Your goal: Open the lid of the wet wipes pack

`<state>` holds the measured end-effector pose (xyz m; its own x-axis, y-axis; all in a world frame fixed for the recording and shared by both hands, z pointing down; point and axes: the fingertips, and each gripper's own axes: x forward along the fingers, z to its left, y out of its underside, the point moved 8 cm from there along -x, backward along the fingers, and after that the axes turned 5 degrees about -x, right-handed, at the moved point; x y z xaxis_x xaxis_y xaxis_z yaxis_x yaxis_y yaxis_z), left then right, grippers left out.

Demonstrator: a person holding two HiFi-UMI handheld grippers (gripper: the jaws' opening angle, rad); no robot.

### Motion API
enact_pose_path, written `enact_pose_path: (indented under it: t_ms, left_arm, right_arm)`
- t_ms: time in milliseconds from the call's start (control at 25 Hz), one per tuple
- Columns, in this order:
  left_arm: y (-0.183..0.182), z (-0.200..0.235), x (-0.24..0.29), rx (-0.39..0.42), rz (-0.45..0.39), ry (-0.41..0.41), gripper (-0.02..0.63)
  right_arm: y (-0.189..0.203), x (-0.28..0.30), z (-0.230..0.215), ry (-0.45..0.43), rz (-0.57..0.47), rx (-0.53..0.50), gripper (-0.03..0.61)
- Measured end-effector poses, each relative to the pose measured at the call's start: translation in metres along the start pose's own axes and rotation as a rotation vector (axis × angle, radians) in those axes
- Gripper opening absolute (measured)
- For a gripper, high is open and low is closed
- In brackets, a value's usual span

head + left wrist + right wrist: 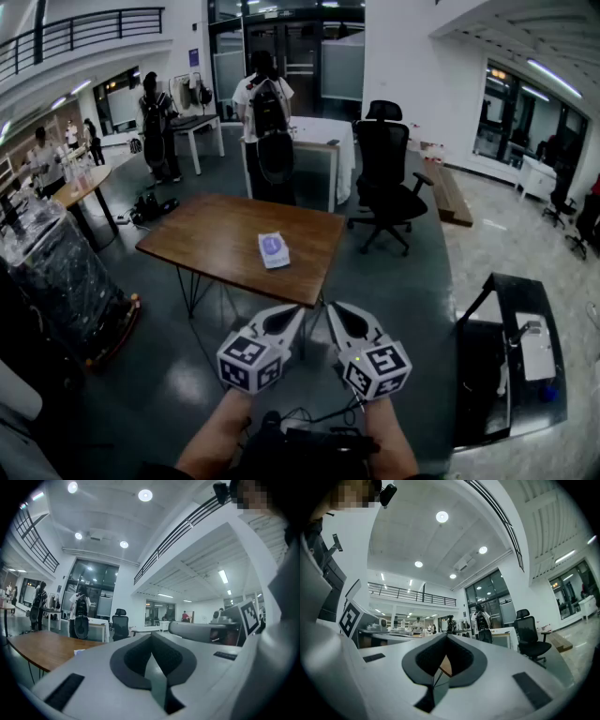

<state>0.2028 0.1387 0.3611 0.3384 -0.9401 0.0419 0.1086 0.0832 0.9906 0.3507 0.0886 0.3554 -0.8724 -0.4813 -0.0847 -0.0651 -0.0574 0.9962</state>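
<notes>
While both forearms stay tucked close to the body, the left hand-held gripper (296, 312) and the right hand-held gripper (332, 308) point level and forward, side by side. Each has its jaws pressed together on nothing, which looks like a carrying posture for the approach, since nothing is within reach. Ahead and well apart from them, the wet wipes pack (273, 249) lies flat near the middle of the wooden surface (202, 239), printed face up, handy for working from above. Beyond stands an office chair (386, 173).
</notes>
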Motion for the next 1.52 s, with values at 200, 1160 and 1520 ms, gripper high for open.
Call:
enact_pose_path:
  t_ms: [200, 1160, 1520]
  left_arm:
    - [0.001, -0.002, 0.002, 0.002, 0.0, 0.002, -0.005]
    - [0.002, 0.052, -0.008, -0.042, 0.003, -0.049, -0.005]
    - [0.0, 0.131, -0.001, -0.08, 0.005, -0.073, -0.005]
  right_arm:
    - [0.002, -0.001, -0.003, 0.002, 0.003, 0.001, 0.011]
    - [0.015, 0.049, 0.009, -0.02, 0.05, 0.015, 0.011]
    - [0.026, 0.127, 0.01, -0.034, 0.087, 0.015, 0.011]
